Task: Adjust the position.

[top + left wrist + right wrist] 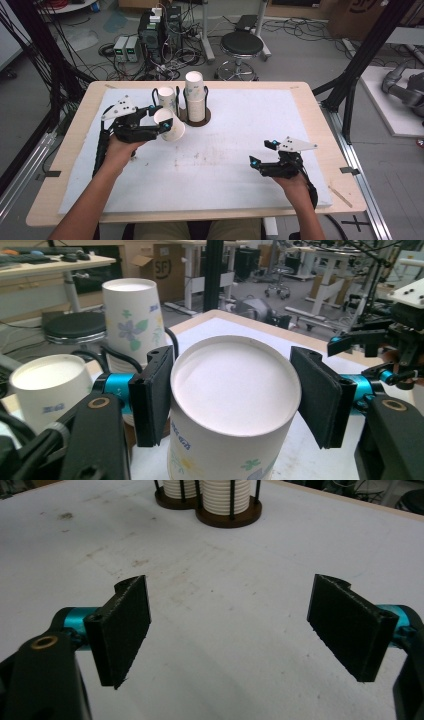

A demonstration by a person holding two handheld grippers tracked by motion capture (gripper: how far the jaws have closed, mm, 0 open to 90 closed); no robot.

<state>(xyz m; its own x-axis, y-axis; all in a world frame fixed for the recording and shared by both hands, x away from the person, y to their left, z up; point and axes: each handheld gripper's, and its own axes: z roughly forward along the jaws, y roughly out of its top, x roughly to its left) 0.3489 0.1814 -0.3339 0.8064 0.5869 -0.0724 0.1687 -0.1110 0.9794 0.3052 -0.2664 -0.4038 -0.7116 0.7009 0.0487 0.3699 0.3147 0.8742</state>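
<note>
A white paper cup with a flower print (235, 390) is tilted, its closed bottom facing the left gripper's camera. My left gripper (161, 119) is shut on its sides and holds it above the mat, just in front of the two cup stands. The taller stack of upturned cups (195, 92) stands in a wire stand on a brown base; a shorter stack (166, 97) stands to its left. My right gripper (262, 153) hovers open over the mat's right part with nothing between its fingers (125, 630).
A white mat (225, 155) covers the wooden table (75, 125). Beyond the far edge are a black stool (241, 45) and electronics with cables (155, 30) on the floor. Black frame posts (360, 55) rise at the right.
</note>
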